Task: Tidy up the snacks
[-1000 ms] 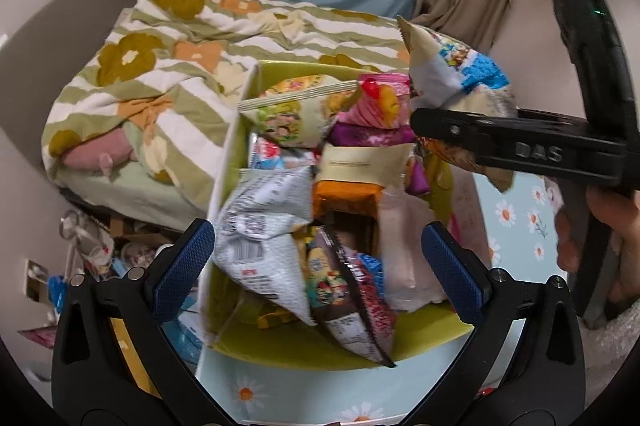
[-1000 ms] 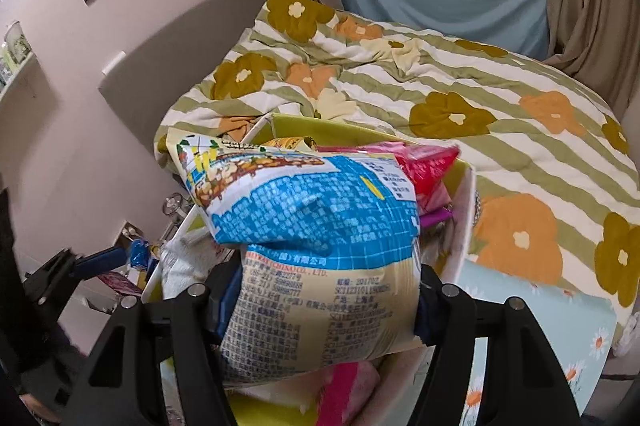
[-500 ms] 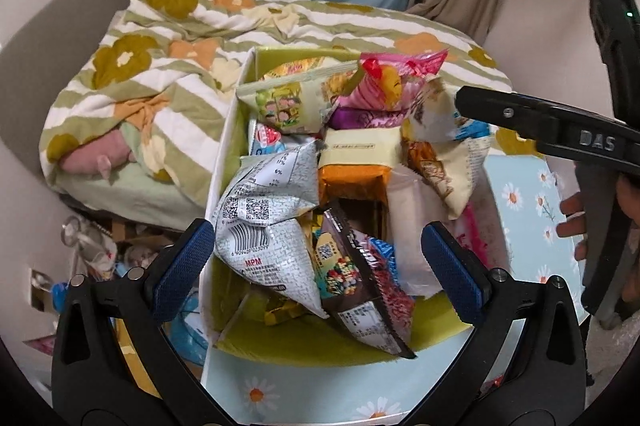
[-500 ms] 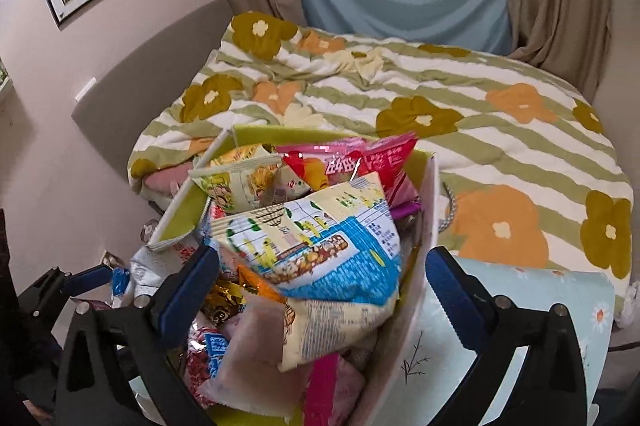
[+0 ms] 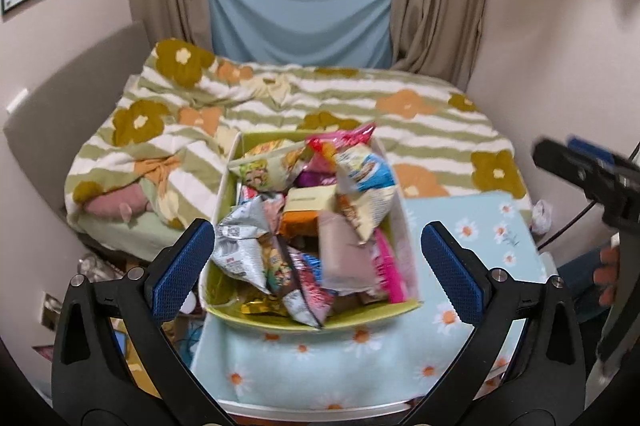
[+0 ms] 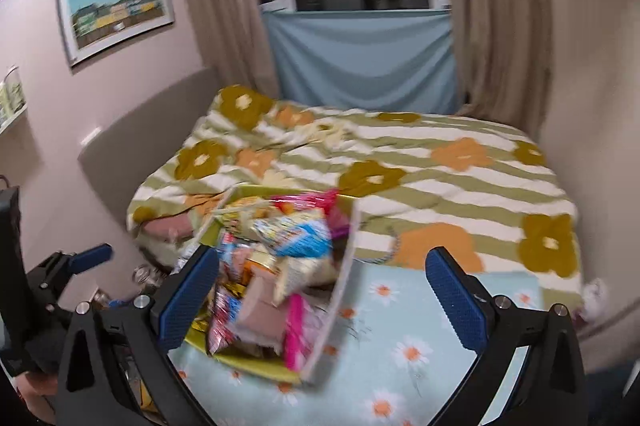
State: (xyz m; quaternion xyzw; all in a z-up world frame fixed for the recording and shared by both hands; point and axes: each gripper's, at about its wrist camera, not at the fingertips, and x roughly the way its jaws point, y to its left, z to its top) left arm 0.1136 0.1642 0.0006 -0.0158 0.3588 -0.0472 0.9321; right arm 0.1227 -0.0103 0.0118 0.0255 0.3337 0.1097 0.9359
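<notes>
A: What room is this?

B: A bedroom. A bed with a green-and-white striped duvet printed with orange and olive flowers [image 5: 400, 106] fills the far half, under a window half covered by a pale blue cloth [image 5: 300, 14] between beige curtains [image 6: 496, 26]. A framed landscape print [image 6: 116, 8] hangs on the left wall.

A: And the snacks?

B: Piled in a lime-green open cardboard box [image 5: 360, 314] that sits on a light blue tablecloth with white daisies [image 5: 472, 222], at the near edge of the bed. A blue-and-white crisp bag [image 5: 366, 182] lies on top at the far right, a silver foil packet [image 5: 240, 246] at the left, and a bright pink packet [image 6: 296, 330] at the near right.

A: Where are the tools?

B: The left gripper [image 5: 316, 266] hangs above the near side of the box, blue pads spread wide with nothing between them. The right gripper [image 6: 332, 298] is likewise splayed wide and empty; the box's white right wall [image 6: 340, 298] rises between its fingers.

A: Anything crowding the area?

B: Clutter on the floor [image 5: 96, 266] to the left of the table, blurred. A crumpled white tissue [image 5: 540, 214] lies at the bed's right edge.
</notes>
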